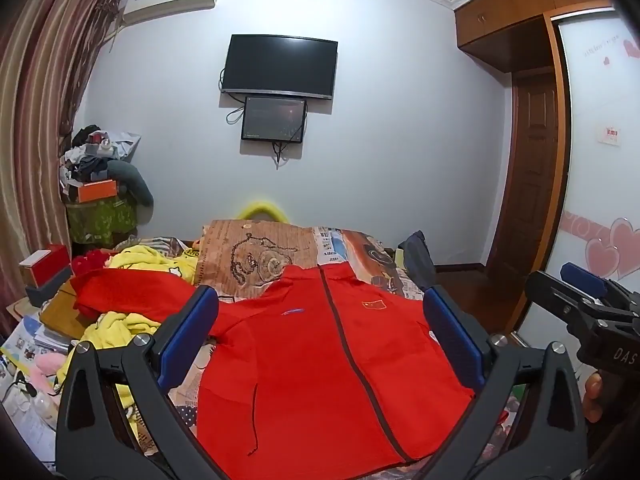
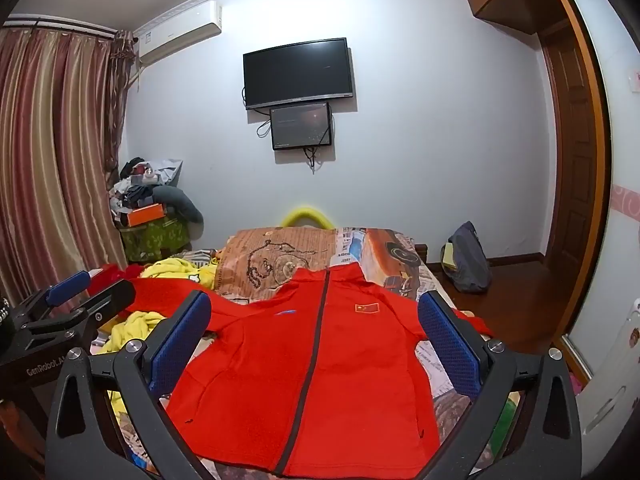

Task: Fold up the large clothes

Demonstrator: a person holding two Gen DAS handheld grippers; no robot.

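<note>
Jacket (image 1: 320,360) is lying flat, zipped, front up on the bed (image 1: 256,256). I'm holding left tongs (image 1: 320,320) and right tongs (image 2: 316,320) wide, gripping nothing. Folding isn't started; next I'm probably needing a sleeve (image 1: 132,292) pinched and brought inward.

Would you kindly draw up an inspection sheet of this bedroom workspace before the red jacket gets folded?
Surface: bed with a patterned cover, partly bare beyond the collar.
Job's things: red jacket lies spread front up, zip closed, sleeves out to the sides.
Clutter: yellow garment and more red cloth on the bed's left side; books and boxes at the left edge.
Grippers: left gripper and right gripper both open, above the jacket, holding nothing.
Cables: cords hang below the small screen under the wall TV.
Surroundings: curtains, air conditioner, piled stand, backpack on the floor, wooden door.
</note>
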